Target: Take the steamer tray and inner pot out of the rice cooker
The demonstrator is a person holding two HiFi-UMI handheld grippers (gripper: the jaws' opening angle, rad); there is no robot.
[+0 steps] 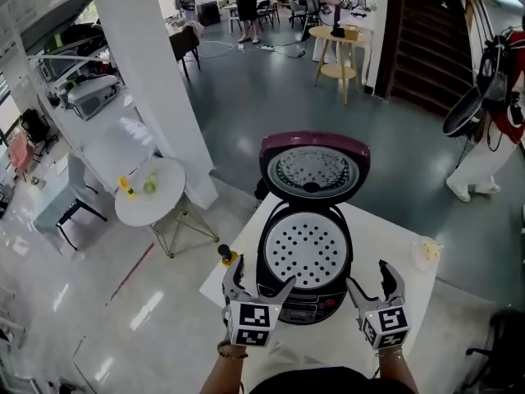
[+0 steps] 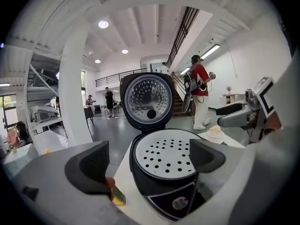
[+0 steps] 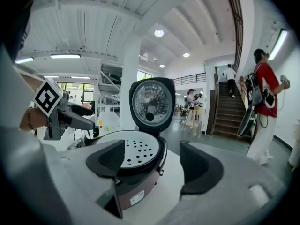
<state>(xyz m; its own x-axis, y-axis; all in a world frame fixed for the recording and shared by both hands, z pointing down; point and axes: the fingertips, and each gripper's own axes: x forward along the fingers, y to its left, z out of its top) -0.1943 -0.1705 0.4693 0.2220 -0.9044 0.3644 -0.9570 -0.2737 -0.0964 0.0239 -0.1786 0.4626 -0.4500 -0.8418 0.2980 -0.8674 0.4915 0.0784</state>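
The rice cooker stands on the white table with its maroon lid swung up and back. The white perforated steamer tray lies in its mouth; it also shows as steamer tray and steamer tray. The inner pot is hidden beneath the tray. My left gripper hovers at the cooker's front left, open and empty. Open too, my right gripper hangs at the front right with nothing held. In their own views, the left gripper and right gripper face the cooker.
A small yellow-and-orange bottle stands on the table just left of the cooker. A pale round item sits near the table's right edge. A round white side table and a white column stand to the left; a person is at right.
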